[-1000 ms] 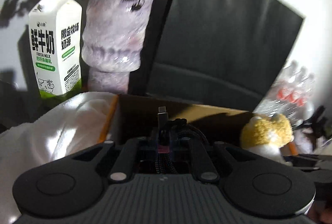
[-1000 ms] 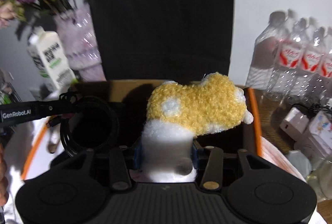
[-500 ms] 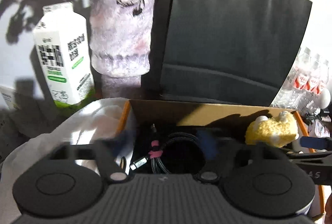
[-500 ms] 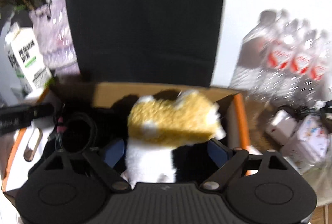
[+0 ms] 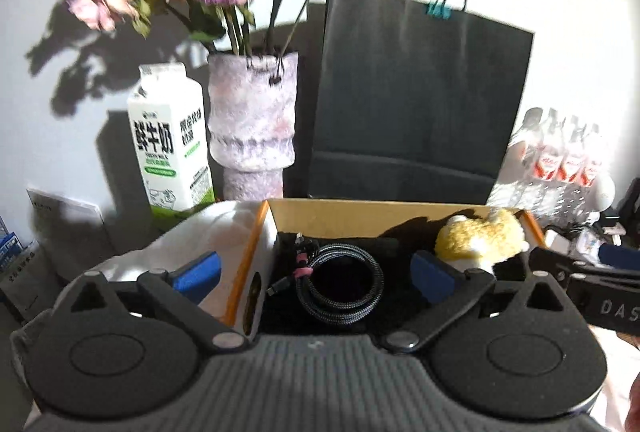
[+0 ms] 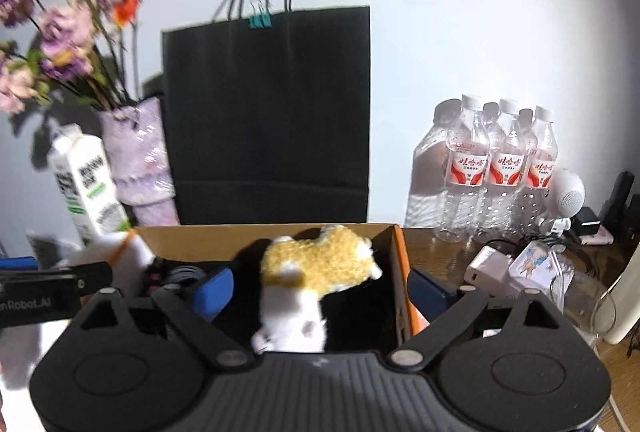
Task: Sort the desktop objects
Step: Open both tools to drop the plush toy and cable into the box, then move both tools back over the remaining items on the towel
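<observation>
Clearly both grippers, left gripper (image 5: 316, 274) and right gripper (image 6: 320, 292), are spreading wider with nothing pinched, the soft, light plush toy (image 6: 320, 266) and the limp coiled cable (image 5: 340, 288) lying loose in the cardboard box (image 5: 360, 210), each best gripped mid-body.

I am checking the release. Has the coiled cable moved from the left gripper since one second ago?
Yes. The coiled cable has dropped from the opening left gripper to the floor of the cardboard box.
</observation>
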A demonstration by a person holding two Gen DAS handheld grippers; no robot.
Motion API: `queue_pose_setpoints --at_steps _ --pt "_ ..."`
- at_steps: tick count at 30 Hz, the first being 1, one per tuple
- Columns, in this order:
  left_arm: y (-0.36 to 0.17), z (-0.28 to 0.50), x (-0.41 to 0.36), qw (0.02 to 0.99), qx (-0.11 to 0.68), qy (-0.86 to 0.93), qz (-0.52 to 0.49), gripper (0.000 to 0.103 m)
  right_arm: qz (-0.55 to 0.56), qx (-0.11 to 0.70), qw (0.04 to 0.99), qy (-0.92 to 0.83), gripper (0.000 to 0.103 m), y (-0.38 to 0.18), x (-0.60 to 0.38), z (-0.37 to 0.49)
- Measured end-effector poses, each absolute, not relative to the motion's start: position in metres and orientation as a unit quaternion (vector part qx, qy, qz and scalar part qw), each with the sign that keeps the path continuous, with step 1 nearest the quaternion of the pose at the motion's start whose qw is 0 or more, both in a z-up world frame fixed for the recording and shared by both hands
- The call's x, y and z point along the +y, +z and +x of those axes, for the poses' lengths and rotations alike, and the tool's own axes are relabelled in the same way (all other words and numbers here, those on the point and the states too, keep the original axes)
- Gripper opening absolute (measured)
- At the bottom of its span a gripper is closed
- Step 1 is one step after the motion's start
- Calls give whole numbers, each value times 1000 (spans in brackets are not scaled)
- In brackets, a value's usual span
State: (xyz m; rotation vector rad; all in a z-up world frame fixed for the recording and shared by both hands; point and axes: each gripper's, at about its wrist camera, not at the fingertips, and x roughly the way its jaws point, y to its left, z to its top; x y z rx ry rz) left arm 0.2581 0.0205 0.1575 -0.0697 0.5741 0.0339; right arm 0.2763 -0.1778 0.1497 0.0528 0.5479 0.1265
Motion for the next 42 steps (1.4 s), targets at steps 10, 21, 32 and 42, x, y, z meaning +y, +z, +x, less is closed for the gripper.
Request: queue_pose_setpoints --at_steps 10,21,32,42 --pt "158 162 10 968 250 16 -14 103 49 214 972 80 95 146 -198 182" --pt "127 28 -9 976 209 -55 9 103 29 199 972 122 100 114 -220 49" --pt "81 -83 5 979 195 -45 -22 103 -15 178 978 110 100 77 -224 -67" --pt "30 -107 21 971 235 -10 -36 103 -33 174 979 106 100 40 -211 -124"
